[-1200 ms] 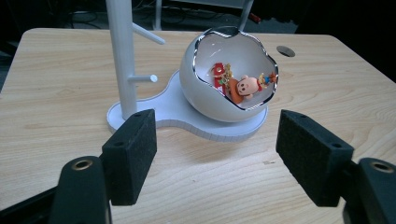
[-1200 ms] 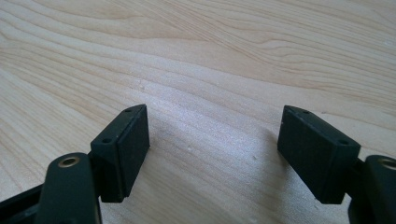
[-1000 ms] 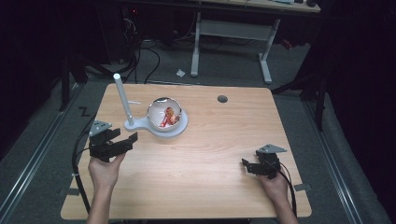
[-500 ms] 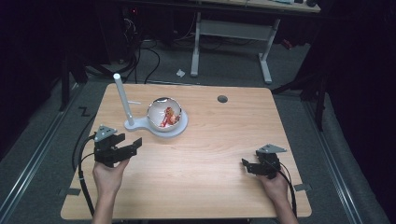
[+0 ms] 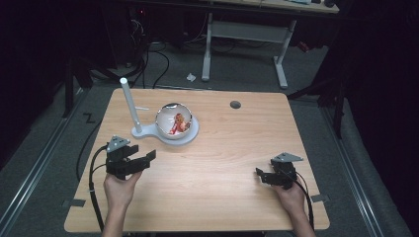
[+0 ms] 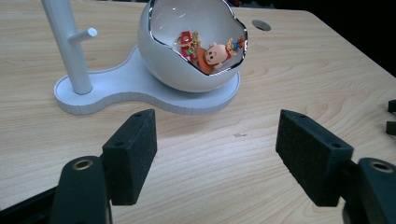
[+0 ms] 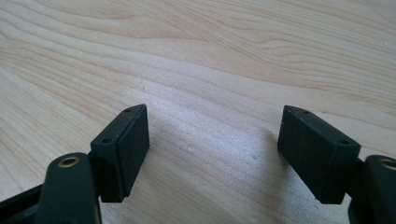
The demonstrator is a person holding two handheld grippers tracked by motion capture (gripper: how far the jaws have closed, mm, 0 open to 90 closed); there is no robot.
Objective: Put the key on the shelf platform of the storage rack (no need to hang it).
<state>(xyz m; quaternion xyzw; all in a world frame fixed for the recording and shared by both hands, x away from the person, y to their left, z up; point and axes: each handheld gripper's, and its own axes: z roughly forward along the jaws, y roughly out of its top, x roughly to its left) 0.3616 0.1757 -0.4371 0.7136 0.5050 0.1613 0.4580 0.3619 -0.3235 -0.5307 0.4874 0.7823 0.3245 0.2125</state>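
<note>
Both claws, left [image 5: 141,162] and right [image 5: 261,175], spread and empty low in frame; toy [image 6: 211,52] in egg bowl [image 5: 174,121], upper left of bench [image 5: 237,143]; no handling yet begun.

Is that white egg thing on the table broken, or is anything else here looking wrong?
Nothing stands out. The egg-shaped bowl has a jagged chrome rim, but it looks styled, not broken. It sits upright on its white stand, with a small toy figure inside. Nothing is spilled on the table.
</note>
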